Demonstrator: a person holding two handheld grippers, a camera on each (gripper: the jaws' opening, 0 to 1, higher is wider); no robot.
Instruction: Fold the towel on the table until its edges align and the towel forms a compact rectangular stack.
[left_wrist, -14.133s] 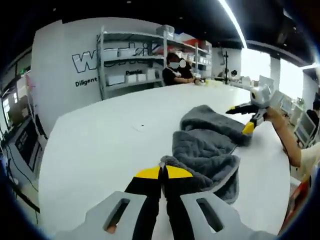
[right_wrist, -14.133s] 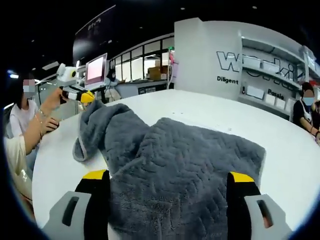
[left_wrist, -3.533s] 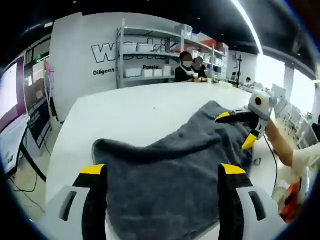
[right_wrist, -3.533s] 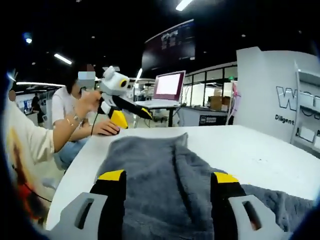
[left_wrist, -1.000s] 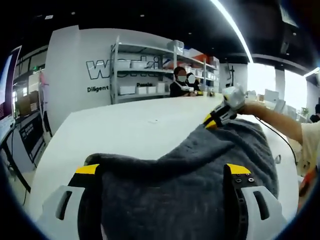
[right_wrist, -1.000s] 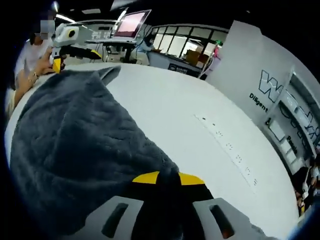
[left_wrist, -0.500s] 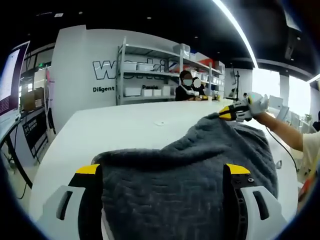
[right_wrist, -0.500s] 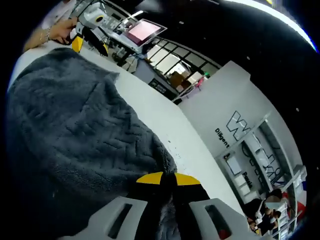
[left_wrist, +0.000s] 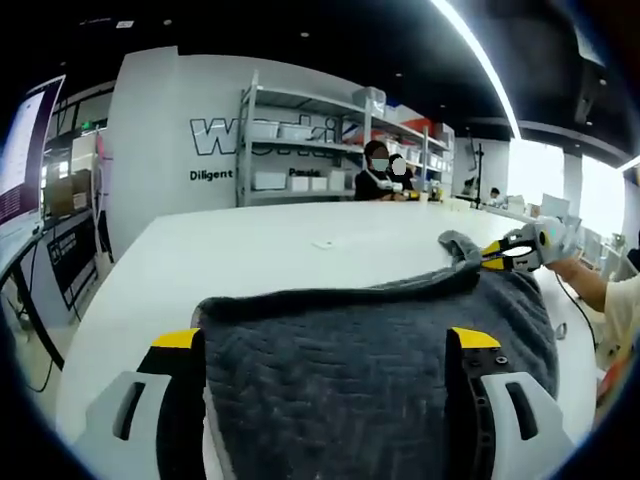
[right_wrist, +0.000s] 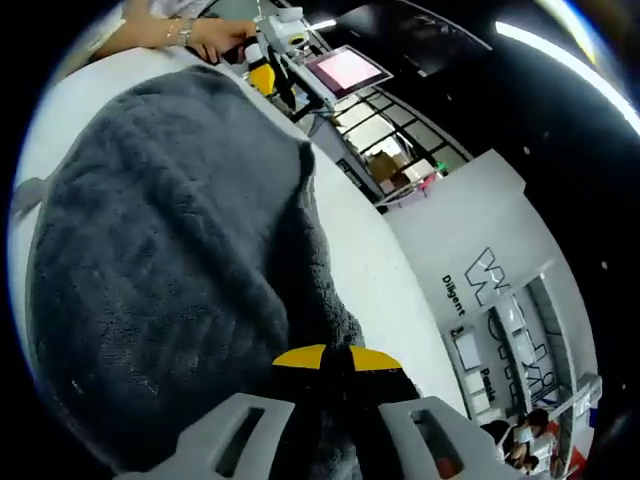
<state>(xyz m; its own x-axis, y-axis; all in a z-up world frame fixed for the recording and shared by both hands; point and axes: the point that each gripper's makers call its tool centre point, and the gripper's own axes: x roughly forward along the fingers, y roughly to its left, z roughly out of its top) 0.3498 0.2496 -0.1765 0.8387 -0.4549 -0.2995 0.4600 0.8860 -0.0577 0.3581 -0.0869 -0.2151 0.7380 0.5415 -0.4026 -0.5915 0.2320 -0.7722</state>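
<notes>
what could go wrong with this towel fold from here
1. The right gripper pinches only a thin bit of the towel's edge, so the cloth could slip out mid-fold.
2. The left gripper has its jaws wide apart over the towel, holding nothing, so that side may drag or bunch.
3. The towel looks close to the table edge and might slide off.

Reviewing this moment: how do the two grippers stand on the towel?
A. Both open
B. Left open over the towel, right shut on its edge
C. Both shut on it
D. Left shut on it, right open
B: the left gripper has its jaws spread with the towel lying between them, while the right gripper is pinched on towel cloth.
</notes>
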